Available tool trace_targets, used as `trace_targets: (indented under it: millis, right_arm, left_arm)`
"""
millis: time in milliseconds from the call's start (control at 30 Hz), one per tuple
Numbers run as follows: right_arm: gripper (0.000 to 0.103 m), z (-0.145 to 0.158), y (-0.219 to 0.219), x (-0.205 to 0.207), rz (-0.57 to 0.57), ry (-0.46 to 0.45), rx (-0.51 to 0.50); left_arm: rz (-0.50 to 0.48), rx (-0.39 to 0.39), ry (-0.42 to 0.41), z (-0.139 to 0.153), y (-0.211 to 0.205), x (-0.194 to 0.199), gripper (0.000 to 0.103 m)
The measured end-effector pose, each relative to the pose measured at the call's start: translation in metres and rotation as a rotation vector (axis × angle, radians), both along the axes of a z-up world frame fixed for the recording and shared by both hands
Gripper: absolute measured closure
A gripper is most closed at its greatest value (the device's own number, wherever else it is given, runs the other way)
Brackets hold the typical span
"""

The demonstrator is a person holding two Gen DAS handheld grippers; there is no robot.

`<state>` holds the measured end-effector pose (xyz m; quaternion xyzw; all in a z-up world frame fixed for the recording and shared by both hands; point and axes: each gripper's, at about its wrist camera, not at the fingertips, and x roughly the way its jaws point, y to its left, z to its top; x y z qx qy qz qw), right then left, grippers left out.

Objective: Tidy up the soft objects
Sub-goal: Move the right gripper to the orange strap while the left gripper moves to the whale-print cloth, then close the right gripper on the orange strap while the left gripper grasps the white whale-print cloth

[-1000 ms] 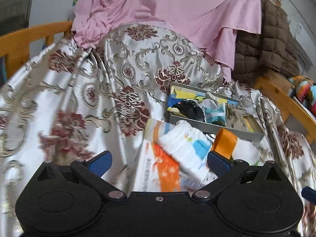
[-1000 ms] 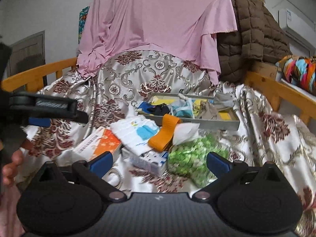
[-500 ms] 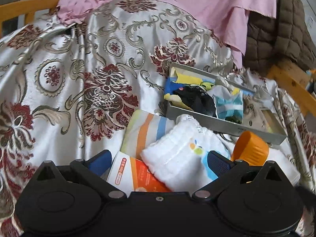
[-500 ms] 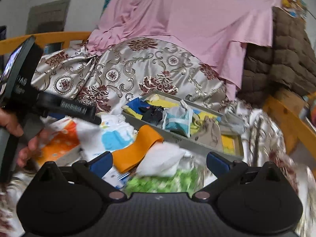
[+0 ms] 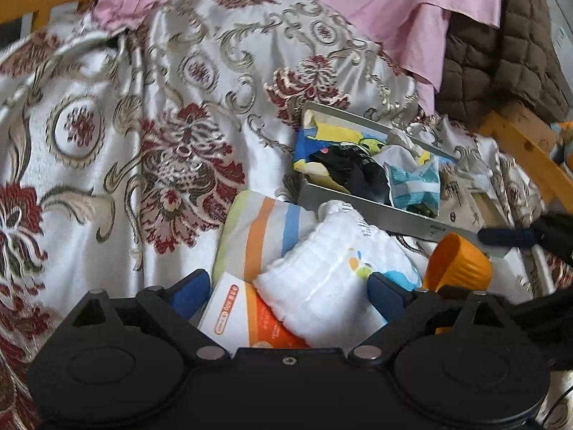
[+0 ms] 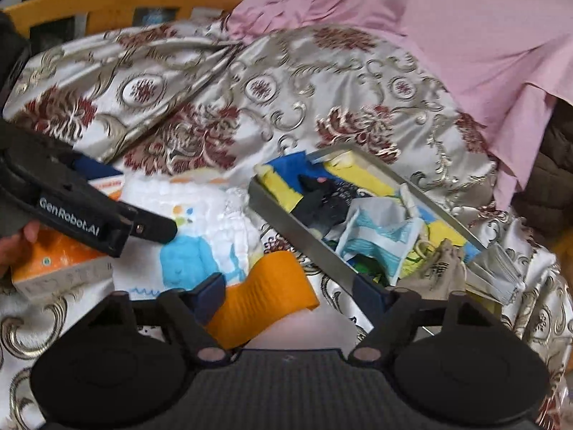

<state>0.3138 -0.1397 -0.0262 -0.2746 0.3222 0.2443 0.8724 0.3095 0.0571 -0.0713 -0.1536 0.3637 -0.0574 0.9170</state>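
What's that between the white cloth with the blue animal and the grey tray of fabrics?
An orange ribbed band lies between the white cloth and the grey tray, on the patterned bedspread; clearest in the right wrist view.

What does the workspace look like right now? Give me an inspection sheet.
Surface: floral satin cover, creased, draped over the furniture.
Job's things: white quilted cloth on a striped cloth; orange ribbed piece beside it; grey tray filled with socks and small cloths.
Clutter: orange-and-white box partly under the white cloth.
Grippers: left claw open, straddling the white cloth, jaws just closing; right claw open around the orange piece, jaws just closing.
Cables: nothing seen.
Surroundings: pink sheet, brown quilted cushion, wooden rail.
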Motion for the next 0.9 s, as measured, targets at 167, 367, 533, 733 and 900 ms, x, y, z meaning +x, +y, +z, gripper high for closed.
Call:
trace_targets:
  millis: [167,367,533,733,900]
  right_arm:
    - [0.045,-0.005,0.006,0.006,0.027,0.036,-0.030]
    - [0.046,-0.007,0.015,0.005,0.039,0.042,-0.090]
    - [0.063,-0.002,0.020,-0.001,0.045,0.026,-0.110]
    - [0.073,-0.001,0.025,-0.016,0.040,-0.007,-0.135]
    - [0.074,-0.003,0.025,-0.026,0.033,-0.006,-0.125]
  left_arm:
    - [0.056,-0.062,0.014,-0.001,0.012,0.001,0.028]
    - [0.071,-0.045,0.018,0.001,0.014,0.001,0.043]
    - [0.075,-0.062,-0.003,0.006,0.017,0.000,0.046]
    - [0.068,-0.115,-0.039,0.011,0.021,-0.006,0.045]
    - [0.022,-0.037,-0.060,0.013,0.009,-0.007,0.042]
